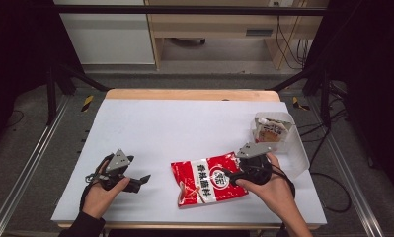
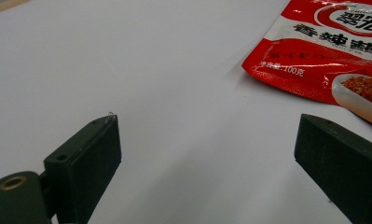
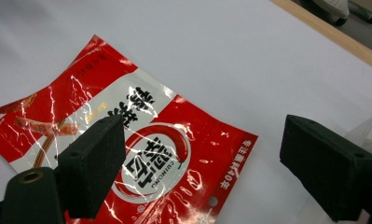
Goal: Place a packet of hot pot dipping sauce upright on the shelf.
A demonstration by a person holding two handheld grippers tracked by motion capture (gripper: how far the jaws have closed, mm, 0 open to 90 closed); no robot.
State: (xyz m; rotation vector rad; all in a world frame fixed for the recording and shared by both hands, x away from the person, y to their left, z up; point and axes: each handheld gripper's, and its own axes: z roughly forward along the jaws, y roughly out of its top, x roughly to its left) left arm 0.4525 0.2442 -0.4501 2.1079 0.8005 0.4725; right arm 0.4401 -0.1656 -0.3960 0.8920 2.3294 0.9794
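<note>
A red seasoning packet (image 1: pixel 208 179) lies flat on the white tabletop (image 1: pixel 184 128), near the front edge, right of centre. The right claw (image 1: pixel 227 175) hovers at its right edge, jaws spread wide, gripping nothing. The left claw (image 1: pixel 144 178) rests well left of the packet, also released.

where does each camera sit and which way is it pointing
High view: above the person's side, looking forward and down on the white table; both hands, left gripper and right gripper show.
Left gripper view: rides the left gripper, faces along its open jaws.
Right gripper view: rides the right gripper, open jaws over the red packet.
All views share the packet.
</note>
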